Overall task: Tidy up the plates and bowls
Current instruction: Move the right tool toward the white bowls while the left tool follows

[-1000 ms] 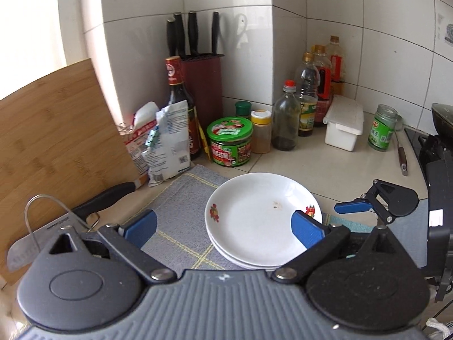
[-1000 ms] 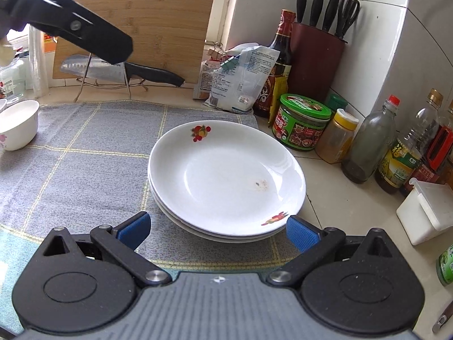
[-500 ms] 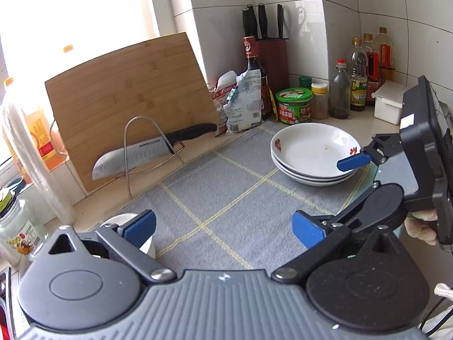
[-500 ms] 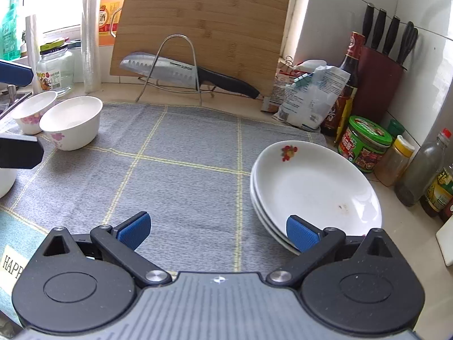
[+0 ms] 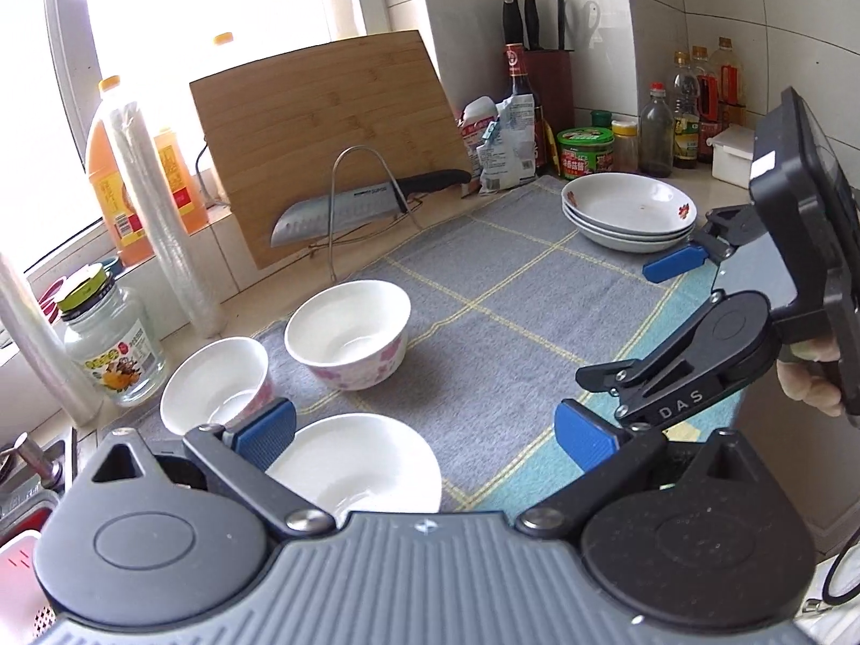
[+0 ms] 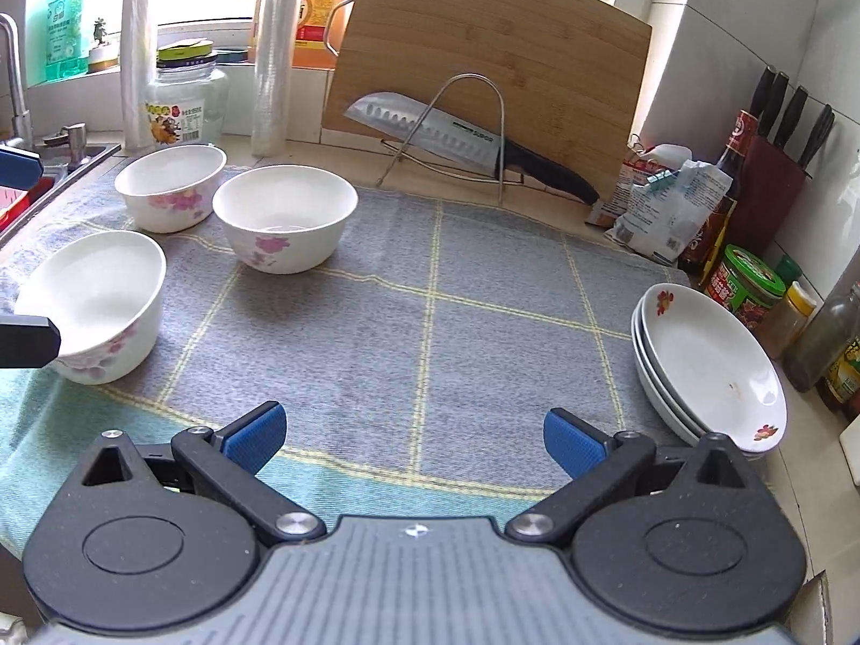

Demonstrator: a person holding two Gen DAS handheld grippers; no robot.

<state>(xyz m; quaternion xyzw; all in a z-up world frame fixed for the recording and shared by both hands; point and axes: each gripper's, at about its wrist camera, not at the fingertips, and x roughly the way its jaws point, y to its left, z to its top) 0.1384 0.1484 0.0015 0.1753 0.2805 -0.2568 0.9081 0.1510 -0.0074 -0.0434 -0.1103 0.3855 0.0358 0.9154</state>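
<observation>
So the plates [image 6: 709,371] are stacked 3 high at the right edge of the mat [image 6: 430,322], right next to the jars and bottles. The 3 bowls are loose at the other end by the sink: near bowl [image 6: 91,306], middle bowl [image 6: 285,217], far bowl [image 6: 169,185]. None of them touch each other.

The left gripper [image 5: 424,432] has its jaws wide apart and empty, hovering just over the near bowl [image 5: 365,462]. The right gripper [image 6: 411,438] is spread wide too, holding nothing, over bare mat between the 2 groups.

Stuff I'd worry about:

- These bowls look glazed with thin rims. Pinching 1 by the wall with 2 pads could let it swing or slip out, especially if there's water inside, and a couple of them look wet at the bottom.
- The near bowl sits close to the mat's sink-side edge. A nudge on the way down could push it toward the sink.
- Nesting 1 bowl into another off-centre could chip a rim or tip the lower one.
- The knife [image 6: 457,131] on its rack sits just behind the mat, so a high sweep across the back is a bad idea.
- The plate stack sits near the mat corner, so bumping it with the right gripper might slide it into the jars.
</observation>
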